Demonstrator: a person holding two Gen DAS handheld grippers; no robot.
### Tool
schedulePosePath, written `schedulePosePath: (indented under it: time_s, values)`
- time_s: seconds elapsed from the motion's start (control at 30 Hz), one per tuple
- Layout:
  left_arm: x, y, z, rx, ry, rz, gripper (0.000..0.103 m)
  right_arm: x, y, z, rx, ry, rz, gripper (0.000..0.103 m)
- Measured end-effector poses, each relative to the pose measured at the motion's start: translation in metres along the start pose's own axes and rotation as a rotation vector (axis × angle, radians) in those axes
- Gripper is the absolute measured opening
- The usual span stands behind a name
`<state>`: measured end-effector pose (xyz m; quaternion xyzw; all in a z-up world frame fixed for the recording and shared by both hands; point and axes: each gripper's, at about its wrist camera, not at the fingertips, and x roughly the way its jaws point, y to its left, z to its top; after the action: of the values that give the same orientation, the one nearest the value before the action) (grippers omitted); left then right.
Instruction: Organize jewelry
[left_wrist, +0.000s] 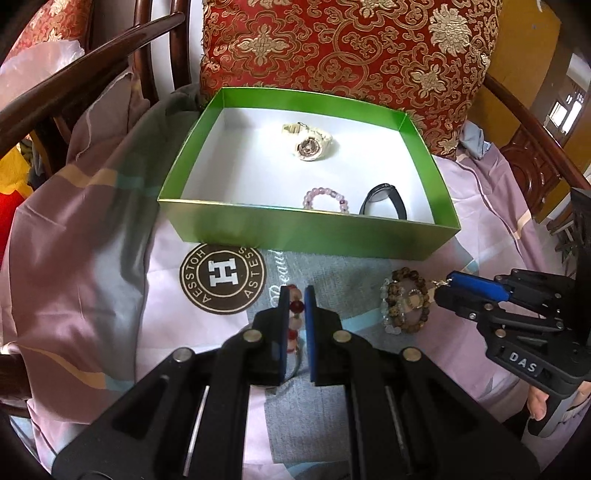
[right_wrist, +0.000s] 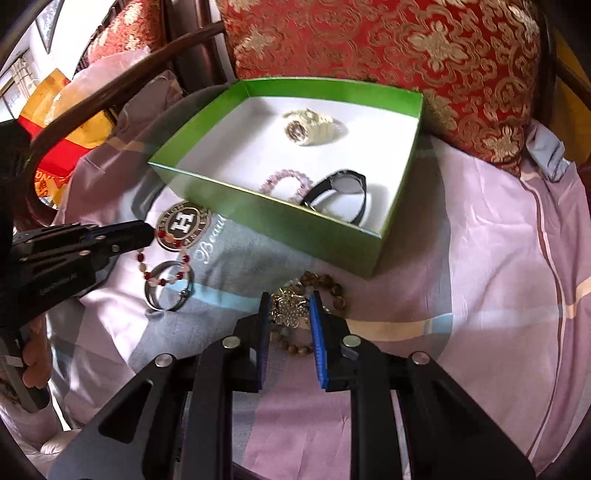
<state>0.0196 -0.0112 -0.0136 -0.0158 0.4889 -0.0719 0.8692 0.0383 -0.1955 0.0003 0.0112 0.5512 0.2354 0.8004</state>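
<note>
Left gripper (left_wrist: 296, 295) is clamped on a red-and-pink bead bracelet (right_wrist: 168, 254); jaws are nearly together, with beads pinched between the blue pads. The bracelet's loop is draped over a metal bangle (right_wrist: 168, 291) lying on the pink-and-grey sheet (right_wrist: 480, 258), seen in the right wrist view.

Right gripper (right_wrist: 289, 301) is set at a narrow gap around a gold filigree ornament (right_wrist: 290, 310), held between the pads. The ornament is attached to a brown bead bracelet (left_wrist: 408, 299), which is bunched with a string of pale clear beads (left_wrist: 388, 314) on the sheet, just in front of the box.

Green box (left_wrist: 306, 236) is placed against a red-and-gold cushion (left_wrist: 351, 48). Its white floor holds a cream watch (left_wrist: 308, 142) towards the back, and a pink bead bracelet (left_wrist: 325, 197) and a black watch (left_wrist: 384, 201) side by side at the near wall.
</note>
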Motion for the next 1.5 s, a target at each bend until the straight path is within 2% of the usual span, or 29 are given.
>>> schedulePosePath:
  time_s: [1.5]
  values:
    - [-0.001, -0.005, -0.004, -0.004, 0.008, -0.013, 0.008, 0.016, 0.002, -0.003, -0.008, 0.042, 0.02, 0.021]
